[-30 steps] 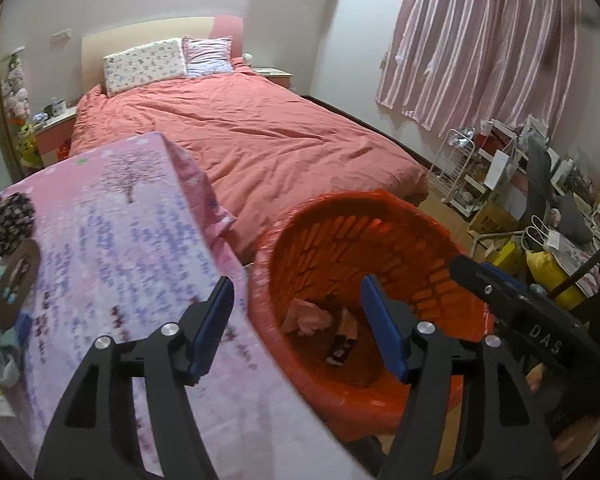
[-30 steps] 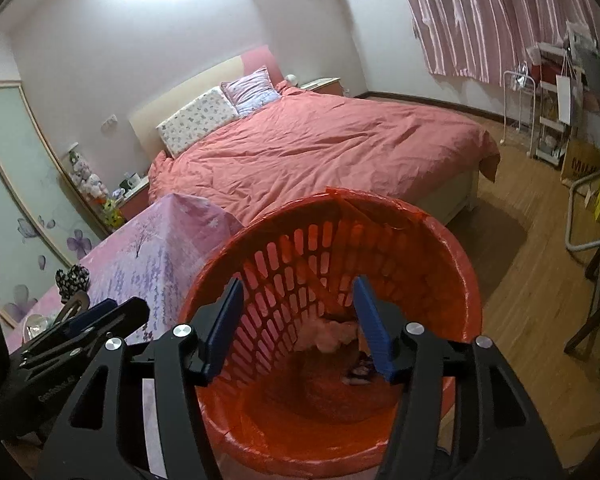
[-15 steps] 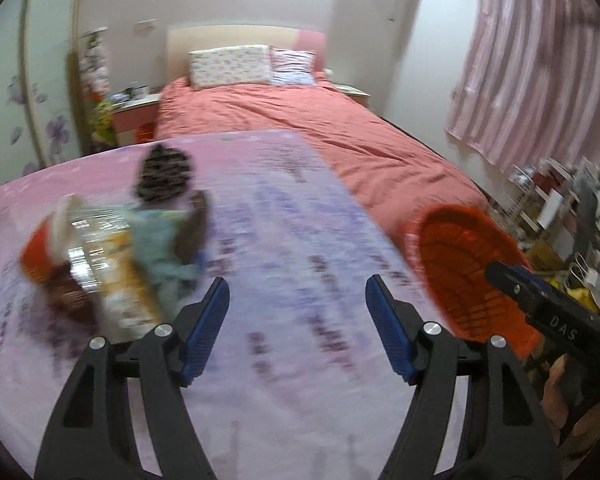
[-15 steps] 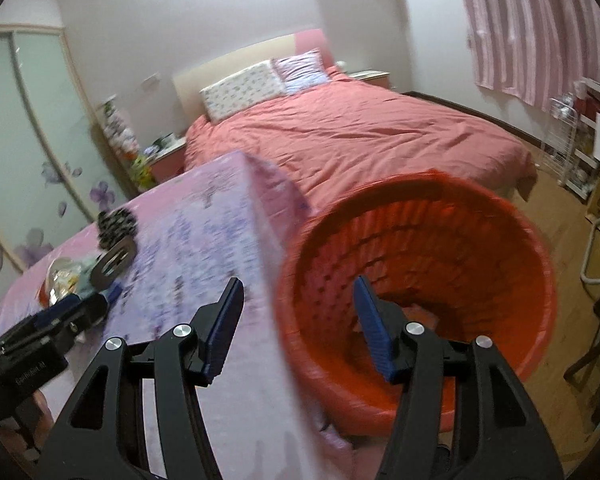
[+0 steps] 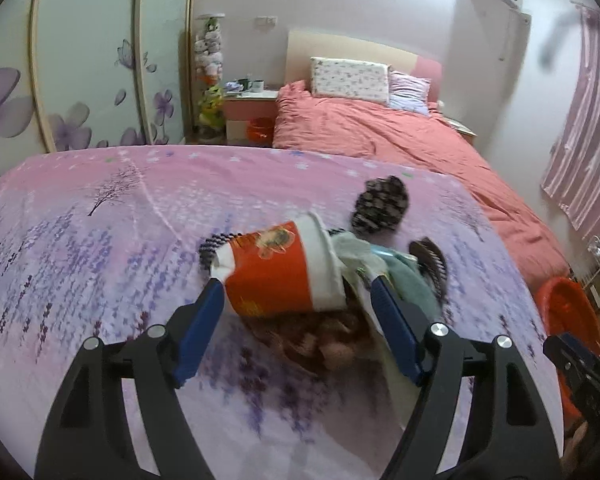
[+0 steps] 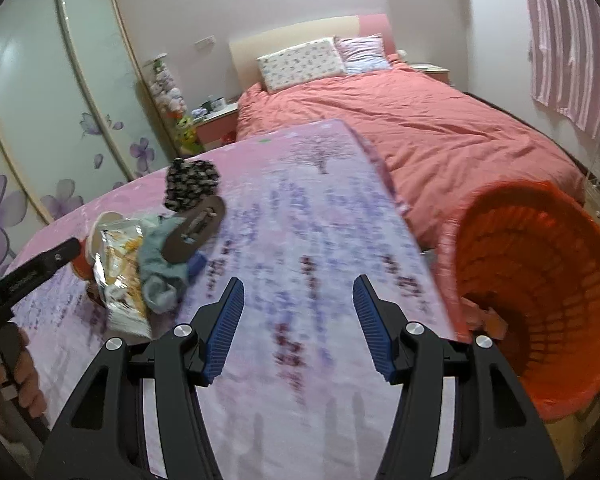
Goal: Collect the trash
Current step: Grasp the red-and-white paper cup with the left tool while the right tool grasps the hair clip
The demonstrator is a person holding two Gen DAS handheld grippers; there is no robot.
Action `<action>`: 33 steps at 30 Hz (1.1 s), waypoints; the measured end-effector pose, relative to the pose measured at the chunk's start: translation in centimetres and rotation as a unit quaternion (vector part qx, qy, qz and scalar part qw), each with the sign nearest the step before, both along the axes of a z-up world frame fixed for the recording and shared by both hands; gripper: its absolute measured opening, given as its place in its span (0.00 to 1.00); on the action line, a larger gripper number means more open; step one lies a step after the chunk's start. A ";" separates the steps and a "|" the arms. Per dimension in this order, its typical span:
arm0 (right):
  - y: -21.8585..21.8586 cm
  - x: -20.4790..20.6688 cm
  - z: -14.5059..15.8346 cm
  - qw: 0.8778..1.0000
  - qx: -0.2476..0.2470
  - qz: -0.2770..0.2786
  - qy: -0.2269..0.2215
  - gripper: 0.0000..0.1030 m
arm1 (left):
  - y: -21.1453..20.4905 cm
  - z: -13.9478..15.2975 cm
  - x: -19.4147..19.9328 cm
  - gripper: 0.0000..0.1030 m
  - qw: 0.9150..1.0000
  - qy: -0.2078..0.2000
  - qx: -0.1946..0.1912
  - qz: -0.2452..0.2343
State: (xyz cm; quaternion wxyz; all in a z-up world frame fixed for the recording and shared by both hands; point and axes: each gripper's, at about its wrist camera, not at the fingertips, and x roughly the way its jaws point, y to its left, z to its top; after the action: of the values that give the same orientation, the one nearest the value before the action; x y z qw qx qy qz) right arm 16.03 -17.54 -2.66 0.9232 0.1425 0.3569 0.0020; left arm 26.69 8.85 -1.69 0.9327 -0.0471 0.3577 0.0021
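Hovering over the desk [image 5: 100, 240], the left gripper [image 5: 296, 300] is standing wide, its jaws having just been opening, gripping nothing; one red cup [image 5: 276, 272] is lying on its side just beyond the tips. Around it are lying one snack bag [image 6: 120, 276], one teal cloth [image 6: 160, 264], one brown comb [image 6: 196, 232] and one dark scrunchie [image 6: 192, 180]. The right gripper [image 6: 298, 320] is standing half open and empty, with one red basket [image 6: 540, 288] beside the desk.

Left black claw with blue pads [image 5: 296, 308], jaws just widened, nothing gripped, right black blue-padded claw [image 6: 299, 304] parted, empty, both angled downward
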 end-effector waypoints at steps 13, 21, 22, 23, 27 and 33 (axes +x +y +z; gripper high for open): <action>6.6 8.1 -1.2 0.997 0.037 0.057 0.043 0.45 | 1.1 -2.1 2.6 0.72 0.999 0.032 0.022 0.001; 5.2 7.2 -2.0 0.997 0.032 0.042 0.059 0.11 | 5.5 -2.8 0.2 0.66 0.999 0.039 0.013 0.015; 4.8 6.9 -2.0 0.997 0.034 0.040 0.059 0.09 | 6.2 -3.0 0.0 0.66 0.999 0.044 0.007 0.019; 4.2 6.5 -2.1 0.997 0.035 0.037 0.059 0.08 | 6.8 -3.2 -0.3 0.64 0.999 0.047 0.000 0.021; 2.7 4.6 -2.3 0.998 0.031 0.031 0.055 0.07 | 8.5 -3.9 -1.3 0.60 0.998 0.050 -0.005 0.028; 2.9 4.5 -2.3 0.997 0.024 0.045 0.056 0.10 | 9.4 -4.6 -2.0 0.60 0.999 0.049 -0.003 0.019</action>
State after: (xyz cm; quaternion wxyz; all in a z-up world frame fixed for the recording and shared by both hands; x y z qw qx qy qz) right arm 20.53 -14.67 -5.00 0.8971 0.1488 0.4138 0.0442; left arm 24.65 18.21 -6.29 0.9137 -0.0568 0.4019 0.0214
